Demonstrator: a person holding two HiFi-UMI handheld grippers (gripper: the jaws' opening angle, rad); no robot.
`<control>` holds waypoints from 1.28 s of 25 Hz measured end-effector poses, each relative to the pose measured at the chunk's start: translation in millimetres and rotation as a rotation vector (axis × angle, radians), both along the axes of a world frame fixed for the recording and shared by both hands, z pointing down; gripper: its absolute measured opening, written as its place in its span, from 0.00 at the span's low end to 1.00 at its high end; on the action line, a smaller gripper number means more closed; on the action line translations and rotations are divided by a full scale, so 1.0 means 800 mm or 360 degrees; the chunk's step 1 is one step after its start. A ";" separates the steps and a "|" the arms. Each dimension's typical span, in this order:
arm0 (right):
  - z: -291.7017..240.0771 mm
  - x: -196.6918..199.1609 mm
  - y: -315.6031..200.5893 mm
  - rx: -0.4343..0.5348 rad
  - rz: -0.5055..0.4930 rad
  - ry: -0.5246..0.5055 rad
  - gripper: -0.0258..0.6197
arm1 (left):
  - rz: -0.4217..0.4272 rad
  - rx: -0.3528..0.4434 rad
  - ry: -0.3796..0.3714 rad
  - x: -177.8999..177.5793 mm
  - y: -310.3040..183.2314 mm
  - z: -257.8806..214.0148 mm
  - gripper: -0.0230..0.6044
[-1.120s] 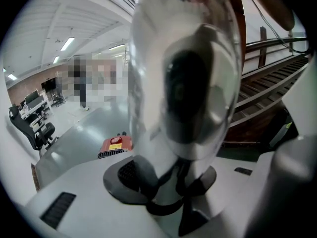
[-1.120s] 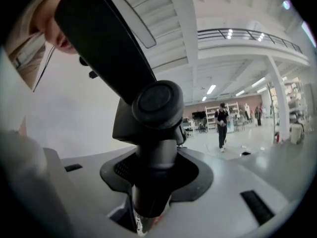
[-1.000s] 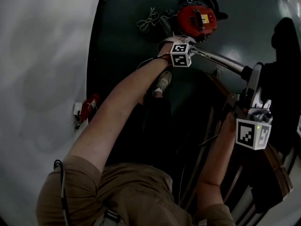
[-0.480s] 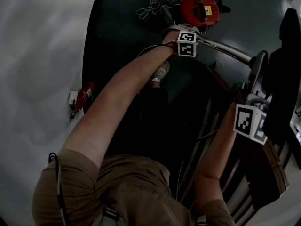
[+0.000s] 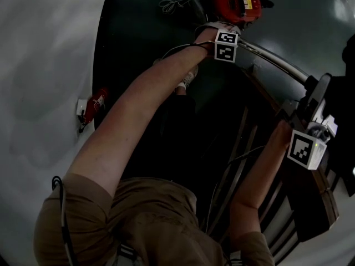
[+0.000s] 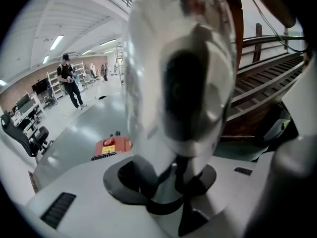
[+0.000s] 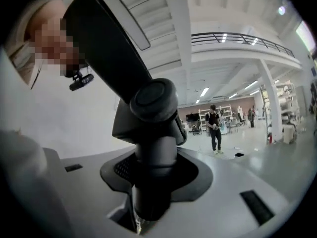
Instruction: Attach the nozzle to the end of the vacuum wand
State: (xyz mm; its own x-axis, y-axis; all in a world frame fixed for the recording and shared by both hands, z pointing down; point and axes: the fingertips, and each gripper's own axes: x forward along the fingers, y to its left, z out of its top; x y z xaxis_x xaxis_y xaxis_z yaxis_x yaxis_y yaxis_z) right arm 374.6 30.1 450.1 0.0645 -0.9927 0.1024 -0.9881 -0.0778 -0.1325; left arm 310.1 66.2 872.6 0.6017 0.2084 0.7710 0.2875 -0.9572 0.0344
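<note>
**A:** Which step was in hand?

**B:** The joining itself, by the look of it. The left gripper (image 6: 174, 181) was clamped narrow on the chrome wand (image 5: 272, 61). The wand ran from the top centre of the head view down toward the right edge, and the red vacuum (image 5: 238, 1) lay at the top.

**A:** And the nozzle?

**B:** The right gripper (image 7: 148, 195) had its jaws closed on the neck of the black nozzle (image 7: 148, 110). In the head view the nozzle sat at the right of the frame, just beside the wand's free end.

**A:** Was it seated?

**B:** That could not be told, as the spot was too dark.

**A:** What did the next move call for?

**B:** Probably lining the nozzle up with the wand and pushing it on straight while the left gripper braced the wand, since a tilted nozzle might have jammed
</note>
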 end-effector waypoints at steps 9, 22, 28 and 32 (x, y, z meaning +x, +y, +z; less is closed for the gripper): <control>0.006 -0.017 0.005 -0.0087 -0.0091 0.0044 0.29 | 0.0066 -0.0072 -0.0012 -0.013 0.013 -0.008 0.30; 0.003 -0.042 0.036 0.0167 0.0075 0.0073 0.28 | -0.0099 -0.0066 0.0115 -0.022 0.003 -0.013 0.28; -0.001 -0.047 0.008 0.0206 0.0016 0.0032 0.28 | -0.0147 -0.0070 0.0130 -0.020 -0.017 -0.017 0.28; 0.021 -0.056 -0.010 0.0111 -0.0057 -0.0071 0.28 | -0.0202 -0.0129 0.0117 -0.045 -0.030 -0.018 0.31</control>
State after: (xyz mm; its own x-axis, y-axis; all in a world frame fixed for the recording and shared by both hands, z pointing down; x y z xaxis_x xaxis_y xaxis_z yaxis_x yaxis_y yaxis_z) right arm 330.2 22.4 466.8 0.0255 -0.9991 0.0350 -0.9831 -0.0314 -0.1804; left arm 273.8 41.9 858.2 0.6812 0.1870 0.7078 0.1691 -0.9809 0.0964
